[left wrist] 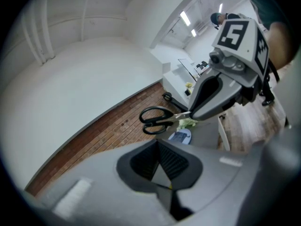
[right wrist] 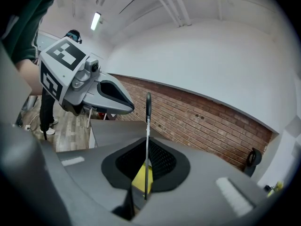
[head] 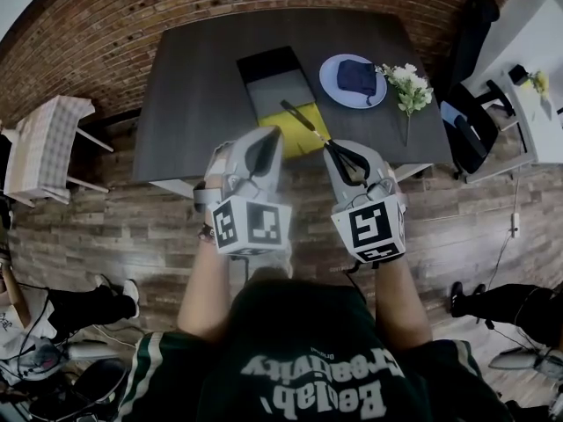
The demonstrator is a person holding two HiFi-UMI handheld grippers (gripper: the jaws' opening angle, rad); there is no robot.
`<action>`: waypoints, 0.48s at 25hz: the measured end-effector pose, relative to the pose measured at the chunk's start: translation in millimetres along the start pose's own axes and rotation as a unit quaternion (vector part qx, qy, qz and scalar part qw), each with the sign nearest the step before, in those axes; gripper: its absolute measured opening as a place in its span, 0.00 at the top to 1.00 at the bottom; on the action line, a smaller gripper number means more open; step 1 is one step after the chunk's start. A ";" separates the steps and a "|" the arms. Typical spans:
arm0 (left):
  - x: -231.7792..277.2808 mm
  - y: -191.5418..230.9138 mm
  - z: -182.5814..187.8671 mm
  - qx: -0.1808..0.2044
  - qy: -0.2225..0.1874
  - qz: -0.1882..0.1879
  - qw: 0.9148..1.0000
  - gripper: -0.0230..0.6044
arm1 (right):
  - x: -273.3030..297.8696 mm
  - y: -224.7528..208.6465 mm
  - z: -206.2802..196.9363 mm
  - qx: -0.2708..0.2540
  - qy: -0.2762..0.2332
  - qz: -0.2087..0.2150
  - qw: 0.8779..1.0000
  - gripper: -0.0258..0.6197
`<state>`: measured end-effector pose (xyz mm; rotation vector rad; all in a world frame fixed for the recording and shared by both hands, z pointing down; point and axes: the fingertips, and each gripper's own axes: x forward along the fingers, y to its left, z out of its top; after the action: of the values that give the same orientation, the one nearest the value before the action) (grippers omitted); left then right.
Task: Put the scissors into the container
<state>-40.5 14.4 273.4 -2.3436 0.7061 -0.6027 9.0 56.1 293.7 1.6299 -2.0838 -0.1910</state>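
One pair of black-handled, silver-bladed scissors clamped in right hand-held gripper; left hand-held gripper closed, empty.

Matt dark tabletop; rough brick wall at the top; wood-plank floor; scissors with glossy black plastic handles, metal blades.

Black-handled scissors, container black, grey and yellow, dark grey table, pale blue plate, navy cloth, grey left gripper and right gripper with black-and-white square markers.
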 end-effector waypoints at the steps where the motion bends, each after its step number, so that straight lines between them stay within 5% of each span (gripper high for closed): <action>1: 2.2 3.2 -2.1 0.002 0.000 0.000 1.000 0.96 | 3.4 -1.0 1.0 -0.001 0.001 -0.001 1.000 0.93; 12: 29.0 34.2 -18.5 0.007 -0.007 -0.013 1.000 0.96 | 43.5 -13.7 9.4 0.003 0.008 -0.015 1.000 0.93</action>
<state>-40.5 -34.1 270.9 -2.3455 0.6654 -0.5997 9.3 9.5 292.5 1.6620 -2.0506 -0.1800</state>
